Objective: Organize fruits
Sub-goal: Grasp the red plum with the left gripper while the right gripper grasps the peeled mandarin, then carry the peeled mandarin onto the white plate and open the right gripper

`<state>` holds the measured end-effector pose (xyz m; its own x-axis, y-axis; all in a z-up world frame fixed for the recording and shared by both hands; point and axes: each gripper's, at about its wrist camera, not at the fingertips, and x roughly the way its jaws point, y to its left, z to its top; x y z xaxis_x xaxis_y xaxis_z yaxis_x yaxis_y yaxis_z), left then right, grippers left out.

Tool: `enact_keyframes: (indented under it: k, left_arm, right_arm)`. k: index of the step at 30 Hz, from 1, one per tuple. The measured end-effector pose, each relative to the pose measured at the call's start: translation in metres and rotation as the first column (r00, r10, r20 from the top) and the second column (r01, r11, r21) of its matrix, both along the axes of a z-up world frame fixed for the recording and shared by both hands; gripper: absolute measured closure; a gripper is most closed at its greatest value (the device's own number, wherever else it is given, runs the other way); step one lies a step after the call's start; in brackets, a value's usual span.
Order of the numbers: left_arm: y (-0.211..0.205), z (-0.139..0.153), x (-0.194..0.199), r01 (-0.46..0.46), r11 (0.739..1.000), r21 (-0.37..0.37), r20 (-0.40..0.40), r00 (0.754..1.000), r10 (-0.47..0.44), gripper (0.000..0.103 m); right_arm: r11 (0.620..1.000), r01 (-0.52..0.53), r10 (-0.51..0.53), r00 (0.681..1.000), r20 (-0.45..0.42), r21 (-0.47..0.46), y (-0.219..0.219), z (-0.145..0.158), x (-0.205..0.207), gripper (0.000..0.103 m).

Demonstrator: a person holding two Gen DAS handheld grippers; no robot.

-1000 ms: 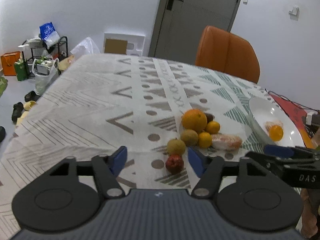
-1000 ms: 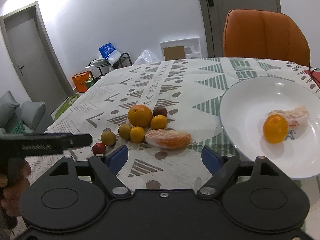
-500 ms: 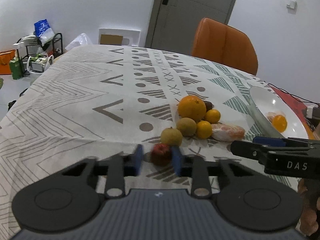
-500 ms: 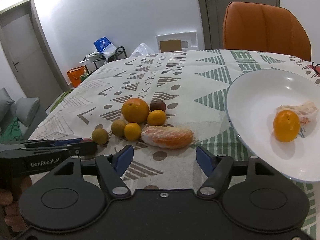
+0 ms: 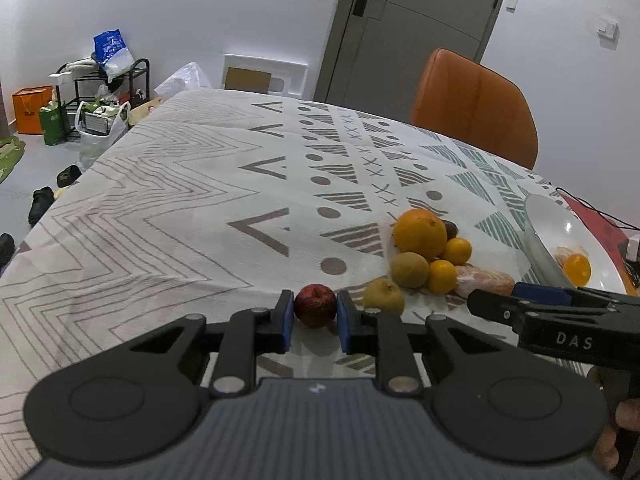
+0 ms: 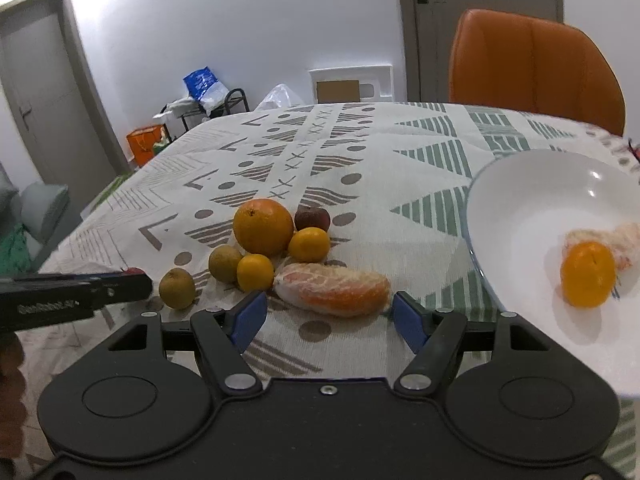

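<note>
Nearest in the left wrist view, the left hand-held gripper has its two blue pads closed against the sides of a small red fruit, which sits between them at the near edge of the pile; whether the fruit rests on the cloth or is lifted clear cannot be told. In the right wrist view, the right hand-held gripper is spread wide with nothing between its blue pads, hovering just in front of a peeled citrus segment that lies on the patterned tablecloth covering the bench. Just past the red fruit is a yellow-green fruit, and beyond it a second greenish fruit sits touching a small orange. Behind these, a large orange rests against another small orange, with a dark reddish fruit tucked at the back of the cluster. To the right of the pile stands a white plate, holding a small orange that leans against a peeled segment. A person's fingers show at the lower right of the left view, gripping the right tool. At the far side of the bench stands an orange chair, with a grey door behind it, and a black rack with bags stands against the far wall.
</note>
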<state>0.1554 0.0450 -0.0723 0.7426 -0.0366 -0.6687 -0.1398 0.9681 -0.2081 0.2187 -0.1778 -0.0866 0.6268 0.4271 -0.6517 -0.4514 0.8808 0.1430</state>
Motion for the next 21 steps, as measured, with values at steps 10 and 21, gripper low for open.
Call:
enact_keyframes:
  k: [10,21]
  left_arm:
    - [0.009,0.002,-0.005,-0.026,1.0,0.002,0.001,1.0,0.026,0.082]
    - [0.008,0.006,-0.01,-0.028,1.0,0.012,0.014,1.0,0.027,0.082]
  right_arm:
    - [0.998,-0.03,0.032,0.999,0.026,-0.047,0.013,-0.001,0.008,0.033]
    - [0.998,-0.056,0.057,0.997,0.042,-0.041,0.01,0.0,0.0,0.039]
